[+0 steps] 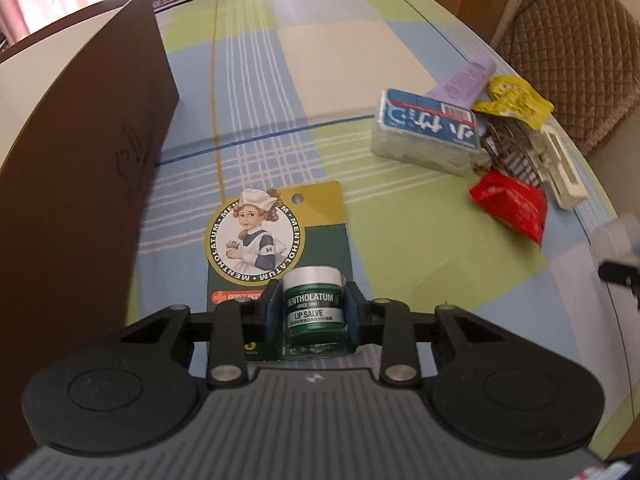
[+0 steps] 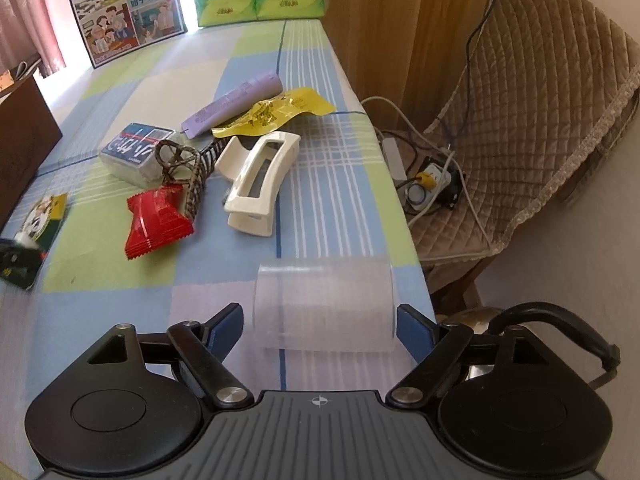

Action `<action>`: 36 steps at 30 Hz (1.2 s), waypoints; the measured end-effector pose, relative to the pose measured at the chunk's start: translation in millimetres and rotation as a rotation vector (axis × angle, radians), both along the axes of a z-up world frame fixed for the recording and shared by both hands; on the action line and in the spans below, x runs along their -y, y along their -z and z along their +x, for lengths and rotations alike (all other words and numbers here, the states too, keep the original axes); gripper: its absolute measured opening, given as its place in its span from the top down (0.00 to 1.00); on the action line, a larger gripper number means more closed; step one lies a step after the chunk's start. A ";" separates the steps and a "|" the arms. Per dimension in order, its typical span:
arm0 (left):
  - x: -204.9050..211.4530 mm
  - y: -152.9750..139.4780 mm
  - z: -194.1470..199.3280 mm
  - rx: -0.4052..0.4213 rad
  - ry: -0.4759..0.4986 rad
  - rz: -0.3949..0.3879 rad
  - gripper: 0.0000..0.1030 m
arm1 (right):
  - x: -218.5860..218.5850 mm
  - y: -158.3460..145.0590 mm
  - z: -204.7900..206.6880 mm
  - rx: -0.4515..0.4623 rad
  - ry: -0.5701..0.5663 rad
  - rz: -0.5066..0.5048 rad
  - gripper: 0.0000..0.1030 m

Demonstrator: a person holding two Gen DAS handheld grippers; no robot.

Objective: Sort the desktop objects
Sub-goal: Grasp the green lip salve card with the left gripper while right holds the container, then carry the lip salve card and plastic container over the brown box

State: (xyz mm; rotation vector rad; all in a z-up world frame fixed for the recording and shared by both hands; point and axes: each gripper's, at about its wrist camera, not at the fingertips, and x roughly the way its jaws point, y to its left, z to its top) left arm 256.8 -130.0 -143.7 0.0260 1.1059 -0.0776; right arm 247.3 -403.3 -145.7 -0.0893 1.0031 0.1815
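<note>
Your left gripper [image 1: 313, 312] pinches the lip salve card [image 1: 280, 240] low-centre on the checked tablecloth [image 1: 320, 80] (brown box [image 1: 80, 160] at left); your right gripper [image 2: 320, 320] stands spread around a clear tape roll [image 2: 324, 304], quilted chair [image 2: 540, 80] upper right.

lip salve card [image 1: 276, 232] foot hidden, brown box [image 1: 80, 140] cropped

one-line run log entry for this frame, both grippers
left gripper: shut on lip salve pack | right gripper: open, astride clear plastic container, pads off it | unsorted: red sachet, white hair claw
</note>
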 end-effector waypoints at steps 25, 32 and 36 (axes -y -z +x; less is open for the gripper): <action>-14.0 -101.9 -73.8 0.195 0.096 -0.082 0.73 | -100.9 -82.8 -47.2 0.083 -0.352 0.147 0.33; -47.9 -142.8 -103.1 0.275 0.075 -0.069 0.73 | -155.6 -105.1 -64.7 0.107 -0.493 0.188 0.33; -79.6 -160.0 -120.5 0.310 0.034 -0.062 0.73 | -191.8 -116.3 -73.6 0.127 -0.584 0.216 0.33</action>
